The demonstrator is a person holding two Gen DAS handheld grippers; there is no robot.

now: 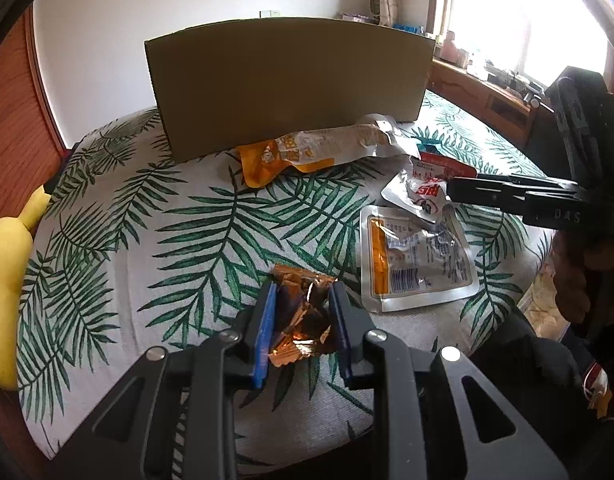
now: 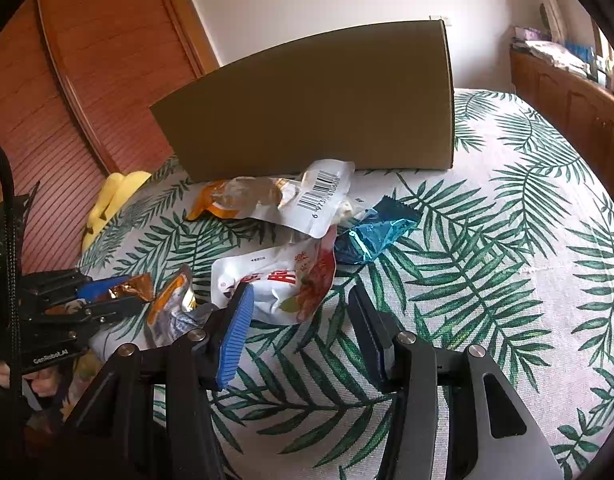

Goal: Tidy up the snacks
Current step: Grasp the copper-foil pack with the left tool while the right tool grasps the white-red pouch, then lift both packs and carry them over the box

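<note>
One small snack in shiny orange-brown foil [image 1: 303,316] is pinched between the blue pads of the left gripper [image 1: 303,320], whose jaws are pressed onto its two sides. It is held just above the leaf-print cloth [image 1: 155,240], near the front edge.

Four more snack packets are counted on the cloth. One silver packet with an orange stripe [image 1: 415,260] lies flat just beside the held snack. One white packet with red writing [image 2: 283,280] lies crumpled next to it; the writing is too creased to be read. One long orange and white packet [image 2: 275,200] lies against the foot of the box, and a barcode with the numbers 6 and 9 at its start can be seen on it. One blue foil packet [image 2: 375,236] lies beside that.

The right gripper [image 2: 303,320] is held over the cloth near the white packet, its jaws spread, with nothing between them.

One brown cardboard box [image 1: 287,84] stands behind the packets. One yellow soft toy [image 1: 7,264] lies at the cloth's edge. "GenRobot.AI" is printed on the left gripper's body.
</note>
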